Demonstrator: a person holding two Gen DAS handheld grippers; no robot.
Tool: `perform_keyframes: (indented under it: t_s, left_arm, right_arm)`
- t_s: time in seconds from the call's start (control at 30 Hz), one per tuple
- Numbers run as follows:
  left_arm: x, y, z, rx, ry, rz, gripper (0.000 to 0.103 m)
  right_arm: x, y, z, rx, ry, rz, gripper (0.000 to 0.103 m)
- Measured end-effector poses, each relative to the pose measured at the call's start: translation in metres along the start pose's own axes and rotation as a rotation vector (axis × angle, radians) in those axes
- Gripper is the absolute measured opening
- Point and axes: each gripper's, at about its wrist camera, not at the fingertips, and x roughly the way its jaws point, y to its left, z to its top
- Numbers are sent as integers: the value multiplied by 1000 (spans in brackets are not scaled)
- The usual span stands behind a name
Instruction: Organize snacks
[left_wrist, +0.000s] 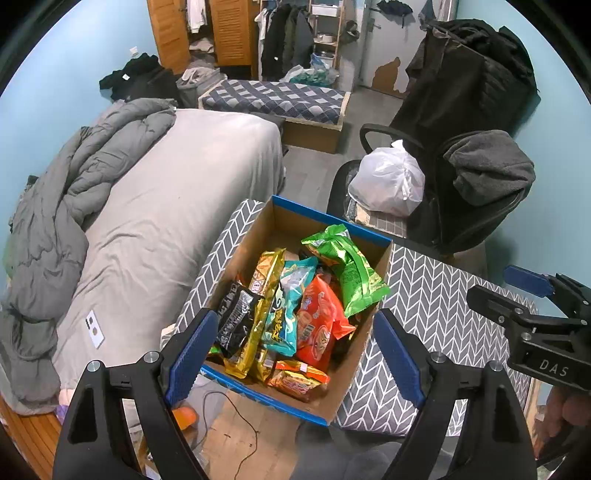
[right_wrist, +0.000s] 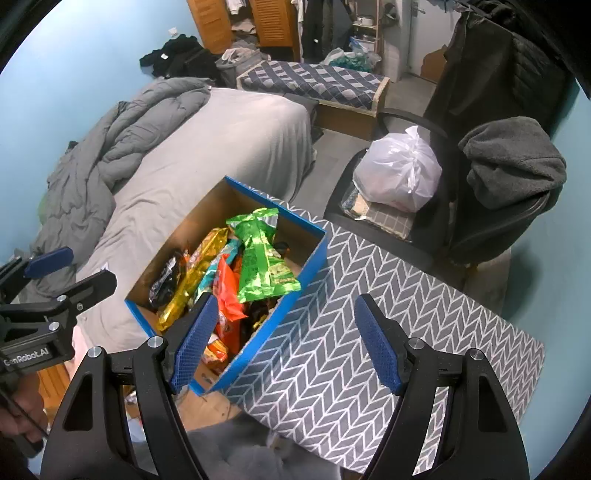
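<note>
A blue-edged cardboard box (left_wrist: 369, 325) (right_wrist: 306, 254) stands on the left end of a table with a grey chevron cloth (left_wrist: 436, 295) (right_wrist: 332, 332). It holds several snack bags: a green bag (left_wrist: 347, 266) (right_wrist: 258, 258) on top, an orange bag (left_wrist: 317, 325) (right_wrist: 225, 291), a gold bag (left_wrist: 258, 314) (right_wrist: 192, 277), a teal bag (left_wrist: 288, 306) and a black bag (left_wrist: 236, 314) (right_wrist: 162, 280). My left gripper (left_wrist: 295, 350) is open and empty above the box's near side. My right gripper (right_wrist: 284, 343) is open and empty over the box's right wall and the cloth.
A bed with a grey duvet (left_wrist: 147, 206) (right_wrist: 207, 147) lies left of the table. An office chair (left_wrist: 461, 192) (right_wrist: 480, 206) with a white plastic bag (left_wrist: 388, 181) (right_wrist: 399, 170) and dark clothes stands behind the table. A cable lies on the wooden floor (left_wrist: 236, 435).
</note>
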Motion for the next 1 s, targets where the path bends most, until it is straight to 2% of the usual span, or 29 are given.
perform_keyframes:
  t_s: [1.0]
  left_arm:
    - [-8,-1,-6,9,8,6,87]
  right_arm:
    - [-8,-6,-4,10,-15,-4,76]
